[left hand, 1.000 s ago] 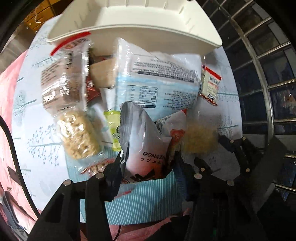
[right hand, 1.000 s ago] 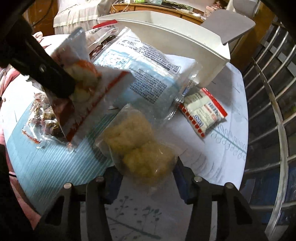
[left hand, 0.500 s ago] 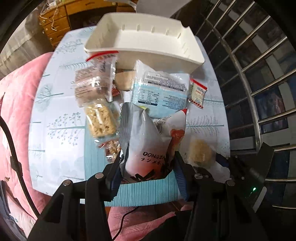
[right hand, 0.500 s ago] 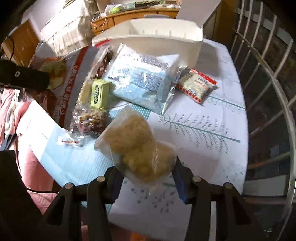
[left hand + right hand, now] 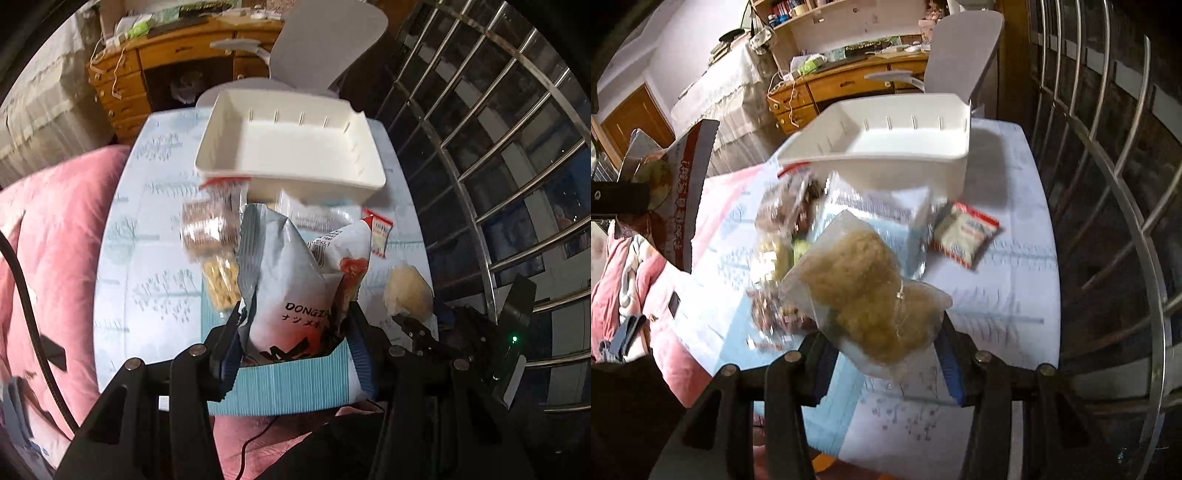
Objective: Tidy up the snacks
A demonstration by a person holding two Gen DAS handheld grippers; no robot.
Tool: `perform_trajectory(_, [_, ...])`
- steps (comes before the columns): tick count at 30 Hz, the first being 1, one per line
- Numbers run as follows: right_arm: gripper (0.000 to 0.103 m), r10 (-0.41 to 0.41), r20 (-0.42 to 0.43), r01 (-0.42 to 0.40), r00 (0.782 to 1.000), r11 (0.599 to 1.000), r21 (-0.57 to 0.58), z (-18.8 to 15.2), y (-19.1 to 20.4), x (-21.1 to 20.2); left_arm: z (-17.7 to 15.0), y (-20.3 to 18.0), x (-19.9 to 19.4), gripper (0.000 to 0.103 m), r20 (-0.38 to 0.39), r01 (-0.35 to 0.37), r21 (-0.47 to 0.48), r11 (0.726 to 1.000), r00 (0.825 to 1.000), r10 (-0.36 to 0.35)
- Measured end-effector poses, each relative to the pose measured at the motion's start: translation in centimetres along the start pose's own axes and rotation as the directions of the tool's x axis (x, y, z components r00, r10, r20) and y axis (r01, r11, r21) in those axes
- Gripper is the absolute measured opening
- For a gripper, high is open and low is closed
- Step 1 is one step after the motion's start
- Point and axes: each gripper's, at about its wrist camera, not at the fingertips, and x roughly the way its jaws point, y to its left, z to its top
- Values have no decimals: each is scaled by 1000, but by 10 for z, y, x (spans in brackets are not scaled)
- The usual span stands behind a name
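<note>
two snack packs are held above the table point(image 5: 147, 266) at once. the left gripper point(image 5: 291, 332) has its fingers point(image 5: 229, 343) closed on the lower part of a grey and white snack bag point(image 5: 291, 291) with red artwork and dark lettering, and the bag stands up between them, crumpled along its left edge. the right gripper point(image 5: 882, 354) has its fingers point(image 5: 947, 360) clamped on a clear pouch of pale yellow crumbly snack point(image 5: 864, 291), which tilts up and to the left out of the grip. in the left view the same pouch shows at the right, held by the other gripper's dark tips.

on the table, covered with a pale cloth printed with trees, a white plastic bin point(image 5: 295, 147) sits at the far end, its inside bare white. just in front of it lies a loose heap: a clear pack of brown and tan biscuits point(image 5: 210, 236), blurred in both views, and a flat pale blue packet point(image 5: 879, 210) mostly hidden behind the held items. a small white sachet with red edges point(image 5: 964, 232) lies apart to the right of the heap. a striped blue mat point(image 5: 291, 384) covers the near edge of the table. a pink quilt point(image 5: 48, 258) lies to the left, and metal bars point(image 5: 498, 184) run along the right.
</note>
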Motion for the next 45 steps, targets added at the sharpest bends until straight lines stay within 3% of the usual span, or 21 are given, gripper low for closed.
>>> perform_trajectory(11, [49,19,106,-19,994,1000,-4,94,10,-4,83,9,-7,51,46,30,60,998,998,-33])
perform_trajectory(21, [49,36,110,-49,993,993,110,173,2,26,168,43,31,51,-11,86,52,995,996,-85])
perform_trajectory(30, [50,16,90,-34,996,978,206,215,-4,60,218,69,72,54,0,152,38,988,988,-152])
perform_trajectory(32, [59,-5,68,-10,998,976,219,220,-4,69,226,77,83,82,9,177,3,984,984,-177])
perform_trajectory(34, [69,-31,33,22,999,975,220,220,-3,77,229,82,90,84,9,191,-15,981,981,-191])
perform_trajectory(40, [73,-48,-16,50,999,972,230,214,4,85,224,87,107,84,-39,190,-25,982,981,-191])
perform_trajectory(45, [73,-48,-45,58,998,962,267,198,4,78,202,89,102,84,-32,198,-49,979,979,-199])
